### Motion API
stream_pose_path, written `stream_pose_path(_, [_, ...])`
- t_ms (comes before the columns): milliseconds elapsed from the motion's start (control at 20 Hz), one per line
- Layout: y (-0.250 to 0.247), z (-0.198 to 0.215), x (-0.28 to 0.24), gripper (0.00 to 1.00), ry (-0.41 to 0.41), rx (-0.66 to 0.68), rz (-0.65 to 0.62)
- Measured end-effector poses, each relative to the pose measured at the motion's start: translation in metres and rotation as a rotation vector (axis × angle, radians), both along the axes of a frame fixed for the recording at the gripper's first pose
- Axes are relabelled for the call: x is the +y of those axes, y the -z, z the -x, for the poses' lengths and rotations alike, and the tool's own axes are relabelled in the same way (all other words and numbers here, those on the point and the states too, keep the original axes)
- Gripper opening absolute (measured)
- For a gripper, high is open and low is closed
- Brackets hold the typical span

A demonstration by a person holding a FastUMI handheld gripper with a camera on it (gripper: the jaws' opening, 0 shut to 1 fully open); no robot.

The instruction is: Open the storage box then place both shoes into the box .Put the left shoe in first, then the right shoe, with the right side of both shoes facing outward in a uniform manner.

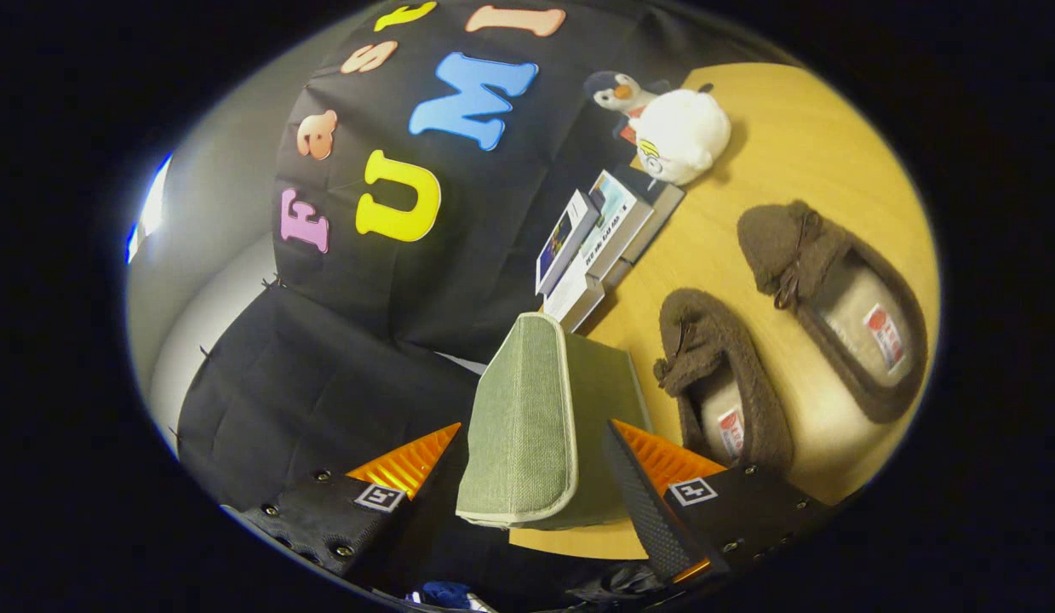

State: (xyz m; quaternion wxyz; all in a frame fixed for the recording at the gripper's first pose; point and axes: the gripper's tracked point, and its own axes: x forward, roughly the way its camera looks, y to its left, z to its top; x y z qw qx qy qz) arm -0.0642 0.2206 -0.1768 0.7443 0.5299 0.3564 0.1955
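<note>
The green fabric storage box (pixel 608 383) sits on the wooden table (pixel 799 145), just ahead of my fingers. Its lid (pixel 518 417), edged in pale trim, stands raised in the gap between the two fingers. My gripper (pixel 534 426) is open, one finger on each side of the lid, and I see no pinch on it. Beyond the box lie two brown fuzzy slippers. The nearer slipper (pixel 719 375) is right beside the box, and the farther slipper (pixel 834 294) lies past it. Both lie flat with their openings showing.
A short row of books (pixel 599 238) stands along the black cloth wall behind the box. A white plush toy (pixel 676 128) sits past the books. Bare tabletop lies around the farther slipper.
</note>
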Motion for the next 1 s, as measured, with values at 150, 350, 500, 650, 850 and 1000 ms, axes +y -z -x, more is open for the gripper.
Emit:
stream_pose_path(150, [0.006,0.004,0.014,0.96,-0.006,0.052,-0.078])
stream_pose_path(350, [0.010,0.007,0.029,0.96,-0.017,0.115,-0.193])
stream_pose_path(500, [0.014,0.010,0.040,0.96,-0.027,0.163,-0.272])
stream_pose_path(650, [0.019,0.009,0.047,0.93,-0.019,0.201,-0.332])
stream_pose_path(850, [0.018,0.008,0.048,0.79,-0.036,0.203,-0.334])
stream_pose_path(1000, [0.018,0.013,0.050,0.78,-0.060,0.202,-0.325])
